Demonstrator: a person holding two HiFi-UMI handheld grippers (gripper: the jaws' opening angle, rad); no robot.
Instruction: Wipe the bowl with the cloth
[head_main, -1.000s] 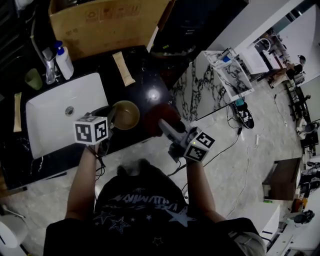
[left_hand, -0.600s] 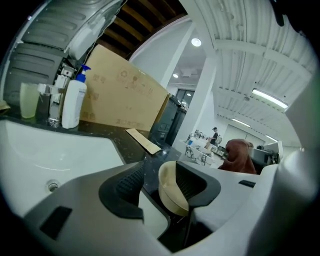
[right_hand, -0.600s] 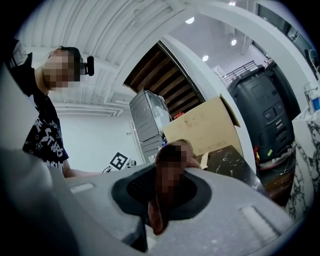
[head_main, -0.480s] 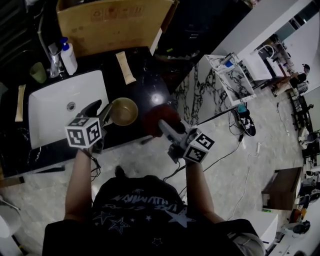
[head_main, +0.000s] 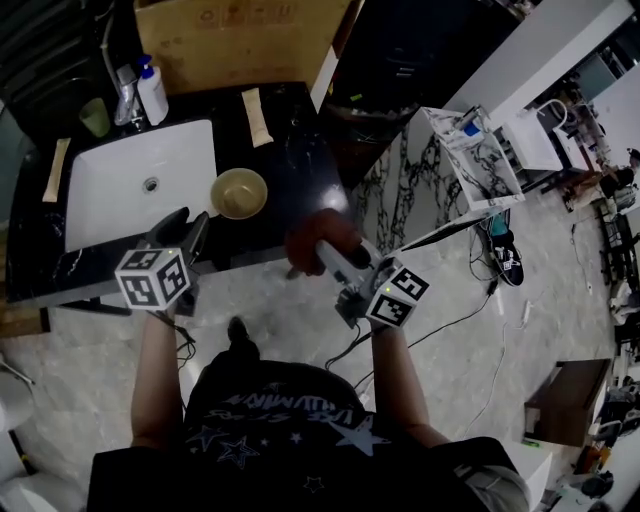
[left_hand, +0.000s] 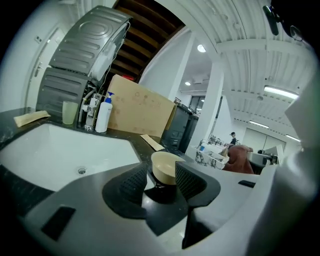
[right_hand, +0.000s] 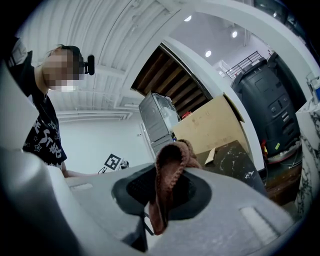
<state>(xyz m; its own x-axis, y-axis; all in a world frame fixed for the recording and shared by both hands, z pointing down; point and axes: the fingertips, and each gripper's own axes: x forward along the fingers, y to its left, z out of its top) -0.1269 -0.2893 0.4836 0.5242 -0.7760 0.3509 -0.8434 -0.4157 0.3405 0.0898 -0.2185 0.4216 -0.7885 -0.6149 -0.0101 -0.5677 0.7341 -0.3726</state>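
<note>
A beige bowl (head_main: 239, 192) stands upright on the black counter (head_main: 295, 160), just right of the sink. My left gripper (head_main: 185, 225) hangs at the counter's front edge, short of the bowl and apart from it. In the left gripper view its jaws stand wide, with the black pads (left_hand: 134, 180) bare and the bowl (left_hand: 166, 166) showing beyond the gap. My right gripper (head_main: 325, 250) is off the counter's front right corner, shut on a reddish-brown cloth (head_main: 315, 235). The cloth (right_hand: 167, 185) sticks up in a folded loop between the right jaws.
A white sink (head_main: 130, 180) fills the counter's left part, with a faucet (head_main: 125, 95), a soap bottle (head_main: 153, 92) and a green cup (head_main: 95, 117) behind it. A cardboard box (head_main: 240, 40) stands at the back. Tan strips (head_main: 258, 115) lie on the counter. A white rack (head_main: 470, 155) stands to the right.
My left gripper was at the bowl's left rim; it has since drawn back toward the counter's front edge with its jaws apart. The bowl stays on the counter. My right gripper still grips the cloth.
</note>
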